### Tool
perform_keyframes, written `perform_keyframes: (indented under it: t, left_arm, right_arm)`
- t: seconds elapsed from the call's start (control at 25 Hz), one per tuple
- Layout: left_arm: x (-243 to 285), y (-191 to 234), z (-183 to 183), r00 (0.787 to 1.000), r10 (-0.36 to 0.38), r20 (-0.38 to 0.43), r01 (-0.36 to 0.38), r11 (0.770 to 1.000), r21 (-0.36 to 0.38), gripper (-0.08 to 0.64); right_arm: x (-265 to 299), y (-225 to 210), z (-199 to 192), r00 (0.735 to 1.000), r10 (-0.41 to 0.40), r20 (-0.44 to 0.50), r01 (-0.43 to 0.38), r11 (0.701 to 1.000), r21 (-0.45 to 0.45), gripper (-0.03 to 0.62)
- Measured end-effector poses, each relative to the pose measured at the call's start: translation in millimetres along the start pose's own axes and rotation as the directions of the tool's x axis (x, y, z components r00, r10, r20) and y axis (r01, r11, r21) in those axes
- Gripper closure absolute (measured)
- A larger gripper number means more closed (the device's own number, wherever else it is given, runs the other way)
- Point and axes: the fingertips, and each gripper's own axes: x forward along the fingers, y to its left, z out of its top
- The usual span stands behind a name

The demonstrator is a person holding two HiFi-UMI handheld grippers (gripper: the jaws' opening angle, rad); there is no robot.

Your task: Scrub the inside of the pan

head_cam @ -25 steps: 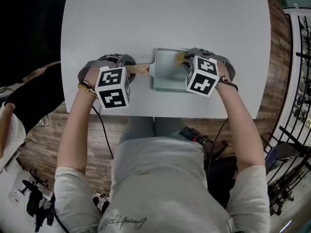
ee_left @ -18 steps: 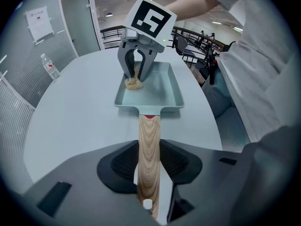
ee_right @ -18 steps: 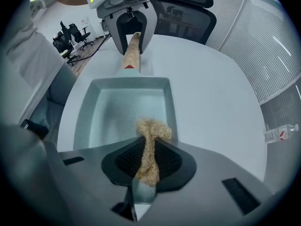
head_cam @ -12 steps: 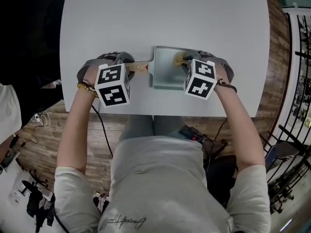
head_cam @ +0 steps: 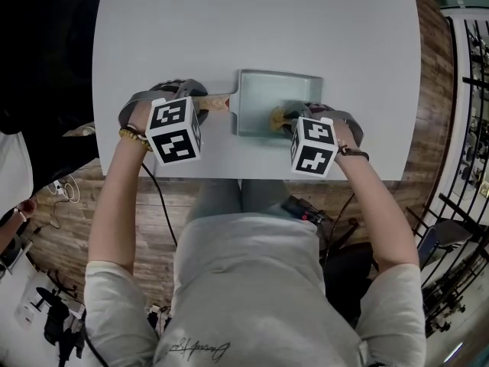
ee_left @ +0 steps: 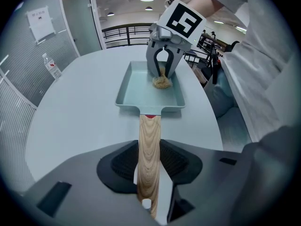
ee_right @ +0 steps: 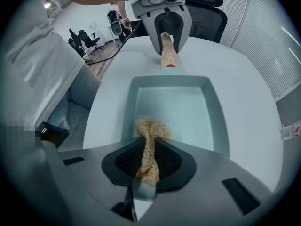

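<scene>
moved: my right gripper (ee_right: pixel 149 147) has dragged the scrubber (ee_right: pixel 150 126) from the pan's far side to its near wall, toward me.
right grip: jaws pinched tight on the tan scrubber wad, with the tuft down on the pan floor.
left grip: my left gripper (ee_left: pixel 149 166) is clamped on the wooden handle (ee_left: pixel 149 140).
pan (head_cam: pixel 267 94): pale green, rectangular, flat on the table, handle sticking out to my left.
table (head_cam: pixel 252 21): light grey, and the pan sits near its front edge.
</scene>
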Motion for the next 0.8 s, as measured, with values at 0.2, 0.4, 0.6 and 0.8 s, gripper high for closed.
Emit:
perform_keyframes:
  t: [0.2,0.4,0.6,0.8]
  left_arm:
    - [-0.7,-0.1,0.9,1.000,0.002,-0.002,-0.002,1.000,0.021,0.410]
    - [-1.2,-2.5,-2.3,1.000,-0.009,-0.012,0.010,0.999,0.048,0.411]
    - [-1.7,-5.4,-3.2,1.000,-0.011,-0.016,0.011,0.999,0.049,0.411]
    - [-4.1,-6.5,-2.7,1.000,-0.014,-0.015,0.015,0.999,0.047,0.411]
  right_arm:
    - [-0.5,17.2,-0.3,1.000,0.021,0.007,-0.021,1.000,-0.020,0.520]
    - [0.3,10.3,1.1,1.000,0.023,-0.011,-0.024,0.998,-0.052,0.518]
    - [-2.7,-32.9,-3.9,0.997,-0.078,0.000,0.078,0.997,-0.019,0.517]
    - [-7.5,-64.1,-8.5,0.994,-0.105,-0.043,0.105,0.994,-0.013,0.517]
